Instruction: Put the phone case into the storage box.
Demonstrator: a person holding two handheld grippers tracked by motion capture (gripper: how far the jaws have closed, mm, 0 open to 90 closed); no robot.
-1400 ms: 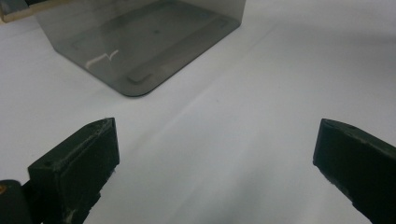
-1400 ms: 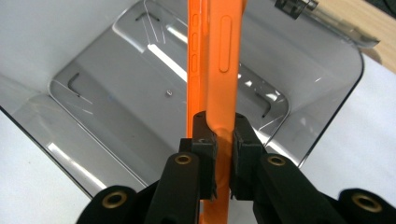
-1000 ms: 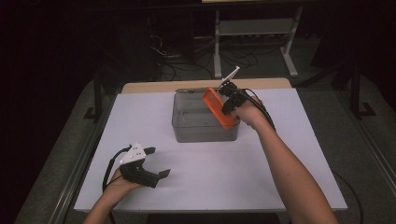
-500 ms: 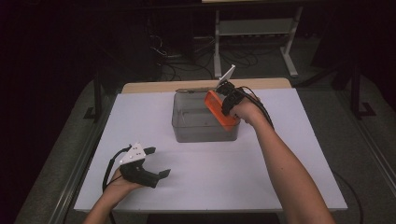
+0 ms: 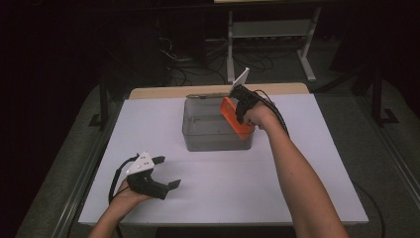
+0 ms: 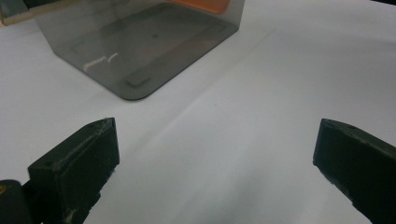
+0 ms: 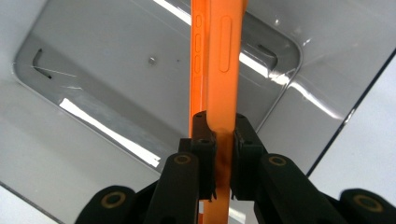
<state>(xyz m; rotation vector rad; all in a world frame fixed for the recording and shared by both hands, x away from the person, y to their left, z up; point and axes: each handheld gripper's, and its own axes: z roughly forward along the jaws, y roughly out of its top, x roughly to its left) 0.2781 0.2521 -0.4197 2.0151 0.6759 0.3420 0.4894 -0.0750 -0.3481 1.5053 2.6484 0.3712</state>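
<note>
Orange phone case [image 7: 215, 70] pinched in right tool [image 7: 223, 140], above bin [image 7: 93, 70]

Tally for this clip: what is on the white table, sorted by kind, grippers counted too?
Grey translucent bin: 1
Orange phone case, held over the bin: 1
Hand-held grippers: 2, the left gripper open near the table's front edge, the right gripper shut on the case
Total: 4

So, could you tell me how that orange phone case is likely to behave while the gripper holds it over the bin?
The orange phone case is probably soft and bendy: a thin shell, pinched by one edge in the right gripper. Likely light, since that narrow grip holds it up over the grey bin. Its smooth sheen hints it could slip or swing.
</note>
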